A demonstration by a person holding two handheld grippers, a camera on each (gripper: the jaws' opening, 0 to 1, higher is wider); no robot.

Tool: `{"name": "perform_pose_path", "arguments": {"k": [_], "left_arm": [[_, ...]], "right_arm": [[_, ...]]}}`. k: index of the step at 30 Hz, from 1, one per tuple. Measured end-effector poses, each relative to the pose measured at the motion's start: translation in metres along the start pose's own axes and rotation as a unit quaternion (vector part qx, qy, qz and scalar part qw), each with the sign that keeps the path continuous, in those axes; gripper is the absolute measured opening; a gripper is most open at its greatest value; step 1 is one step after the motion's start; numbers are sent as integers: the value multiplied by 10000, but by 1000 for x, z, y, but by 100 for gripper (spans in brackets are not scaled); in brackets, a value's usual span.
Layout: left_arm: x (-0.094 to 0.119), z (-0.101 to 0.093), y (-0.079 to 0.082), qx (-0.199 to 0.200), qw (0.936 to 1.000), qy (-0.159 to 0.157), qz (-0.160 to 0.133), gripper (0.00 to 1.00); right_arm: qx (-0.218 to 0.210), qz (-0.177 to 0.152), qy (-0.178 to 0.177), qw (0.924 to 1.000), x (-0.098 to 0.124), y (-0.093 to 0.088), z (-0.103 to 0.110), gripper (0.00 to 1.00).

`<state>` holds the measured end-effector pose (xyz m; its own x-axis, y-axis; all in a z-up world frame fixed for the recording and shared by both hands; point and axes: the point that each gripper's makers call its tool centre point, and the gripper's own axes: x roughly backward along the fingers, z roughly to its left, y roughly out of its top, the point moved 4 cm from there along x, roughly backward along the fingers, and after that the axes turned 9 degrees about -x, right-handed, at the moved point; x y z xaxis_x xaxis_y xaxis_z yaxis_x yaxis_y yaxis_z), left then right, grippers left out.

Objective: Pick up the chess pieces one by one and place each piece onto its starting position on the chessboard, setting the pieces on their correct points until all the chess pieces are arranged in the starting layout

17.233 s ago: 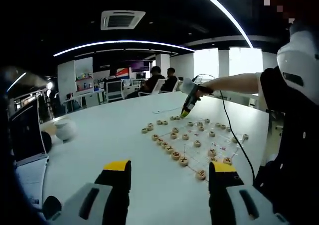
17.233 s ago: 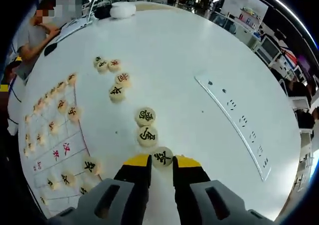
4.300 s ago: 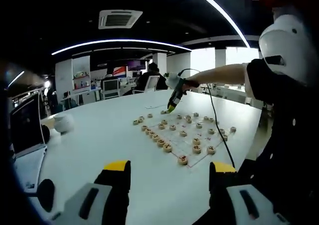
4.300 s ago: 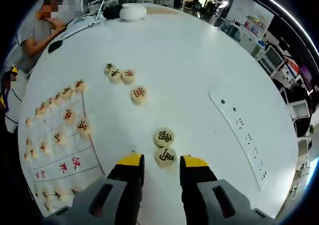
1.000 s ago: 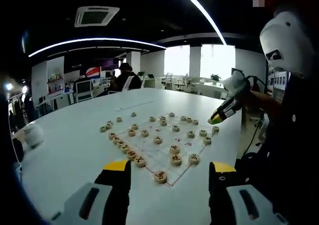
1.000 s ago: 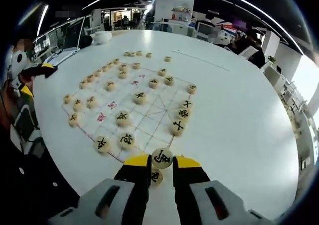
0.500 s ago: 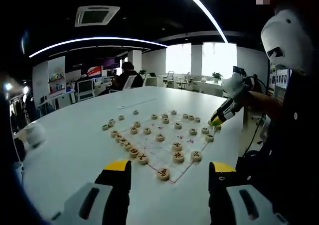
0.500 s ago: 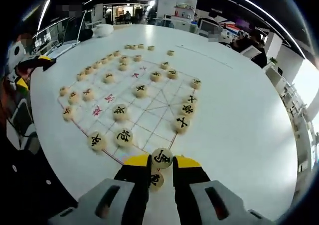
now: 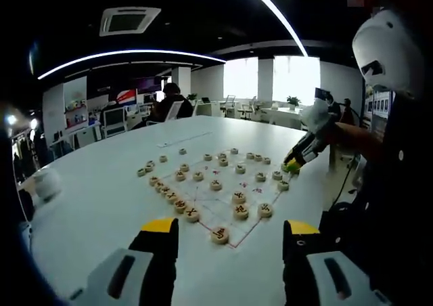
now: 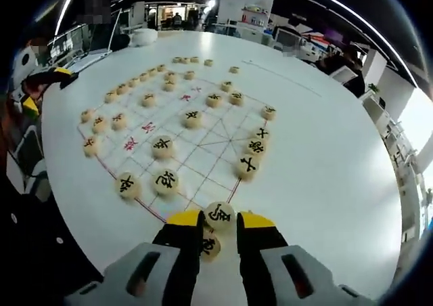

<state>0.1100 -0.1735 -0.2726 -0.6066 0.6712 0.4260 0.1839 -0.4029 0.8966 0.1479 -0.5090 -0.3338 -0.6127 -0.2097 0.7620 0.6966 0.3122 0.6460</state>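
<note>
My right gripper is clamped on a chess piece, carried just short of the chessboard; its near edge lies straight ahead, with placed pieces beyond. I'd judge the free point is forward. My left gripper hangs wide and empty, well back from the board. White round table, open office behind

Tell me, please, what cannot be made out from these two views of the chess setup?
- Right gripper view: a second piece between the fingers, its character hidden by the held piece.
- Left gripper view: characters on the board's pieces, too small.
- Left gripper view: right gripper, too small to read its load.
</note>
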Motion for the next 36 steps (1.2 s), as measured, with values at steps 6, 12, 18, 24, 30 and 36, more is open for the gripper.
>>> {"name": "perform_pose_path", "arguments": {"k": [6, 12, 18, 24, 30, 36], "left_arm": [[0, 0, 0, -24, 10000, -28, 23, 63], [0, 1, 3, -29, 10000, -9, 13, 63], [6, 6, 7, 91, 9998, 135, -103, 63], [10, 11, 14, 131, 9991, 347, -213, 64], [10, 9, 16, 108, 9990, 381, -195, 64], [18, 9, 11, 170, 9985, 486, -175, 64]], "right_arm": [[64, -292, 121, 9995, 15, 6, -1, 35], [304, -1312, 204, 9907, 36, 36, -13, 36], [-41, -2936, 416, 9550, 73, 66, -29, 38], [-558, -3418, 468, 9370, 82, 60, -42, 37], [-299, -3070, 694, 9487, 66, 69, -40, 36], [-402, -2784, 1332, 9503, 48, 102, -47, 37]]}}
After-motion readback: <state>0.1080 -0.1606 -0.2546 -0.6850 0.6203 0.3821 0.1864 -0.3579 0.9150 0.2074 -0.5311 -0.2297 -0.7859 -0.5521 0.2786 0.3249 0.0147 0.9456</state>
